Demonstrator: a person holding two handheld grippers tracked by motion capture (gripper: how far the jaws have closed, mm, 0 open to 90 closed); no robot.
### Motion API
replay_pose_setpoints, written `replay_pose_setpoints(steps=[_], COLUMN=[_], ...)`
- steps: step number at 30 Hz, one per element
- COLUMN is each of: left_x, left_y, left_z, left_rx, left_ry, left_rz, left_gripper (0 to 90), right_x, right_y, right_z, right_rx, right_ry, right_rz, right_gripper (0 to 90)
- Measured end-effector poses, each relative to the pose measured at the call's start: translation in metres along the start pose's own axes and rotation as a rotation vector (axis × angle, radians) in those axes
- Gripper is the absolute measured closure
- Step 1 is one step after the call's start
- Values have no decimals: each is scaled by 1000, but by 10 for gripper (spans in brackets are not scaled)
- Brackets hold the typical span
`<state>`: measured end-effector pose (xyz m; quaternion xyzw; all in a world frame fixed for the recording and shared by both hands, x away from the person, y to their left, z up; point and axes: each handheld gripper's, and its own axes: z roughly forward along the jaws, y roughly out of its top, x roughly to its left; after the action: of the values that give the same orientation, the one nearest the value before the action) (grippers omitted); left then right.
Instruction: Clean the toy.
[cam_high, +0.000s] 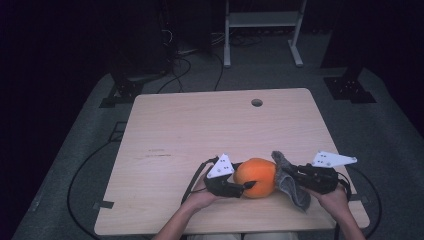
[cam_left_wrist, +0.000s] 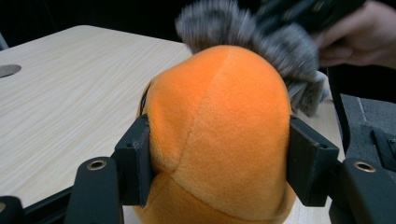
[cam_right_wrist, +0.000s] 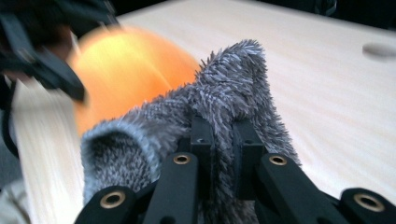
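Orange plush ball (cam_high: 256, 177): lower centre of frame, on table (cam_high: 200, 130), clamped between left gripper (cam_high: 246, 185) pads. Grey fuzzy cloth (cam_high: 290, 181): pinched in right gripper (cam_high: 295, 172), pressed against ball's right side. Wiping apparently underway; most of the surface likely remains.

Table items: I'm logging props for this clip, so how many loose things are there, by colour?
Orange: 1, the plush ball, clamped by the left gripper
Grey: 1, the fuzzy cloth, pinched by the right gripper
Total: 2
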<state>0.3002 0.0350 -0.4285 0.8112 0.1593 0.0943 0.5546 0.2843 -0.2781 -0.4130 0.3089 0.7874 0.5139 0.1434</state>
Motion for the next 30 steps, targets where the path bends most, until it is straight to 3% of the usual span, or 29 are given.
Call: replay_pose_setpoints(steps=[3, 5, 11, 13, 15, 17, 19, 21, 26, 30], left_x=[-2, -3, 0, 0, -1, -1, -3, -4, -5, 2], left_y=[1, 3, 5, 7, 9, 9, 11, 13, 8, 7], left_z=[1, -1, -7, -8, -9, -9, -11, -13, -6, -8], left_rx=[2, -1, -4, 6, 9, -2, 0, 5, 31, 11], left_ry=[3, 5, 12, 18, 28, 12, 8, 12, -1, -24], left_rz=[20, 22, 23, 34, 49, 40, 46, 56, 57, 32], left_gripper=[351, 350, 350, 350, 350, 349, 349, 346, 314, 181], right_x=[13, 16, 5, 9, 16, 25, 33, 33, 23, 20], right_y=[12, 12, -4, 3, 12, 21, 24, 21, 8, 3], right_z=[-2, 2, 11, 7, 1, -1, 4, 9, 19, 20], right_rx=[-54, -42, 27, -3, -63, -100, -85, -65, -18, -4], right_ry=[39, 34, 8, 6, 39, 79, 70, 63, 72, 75], right_rz=[-37, -56, -16, -25, -37, -55, -91, -96, -55, -41], right_gripper=[810, 809, 809, 809, 809, 809, 809, 809, 810, 810])
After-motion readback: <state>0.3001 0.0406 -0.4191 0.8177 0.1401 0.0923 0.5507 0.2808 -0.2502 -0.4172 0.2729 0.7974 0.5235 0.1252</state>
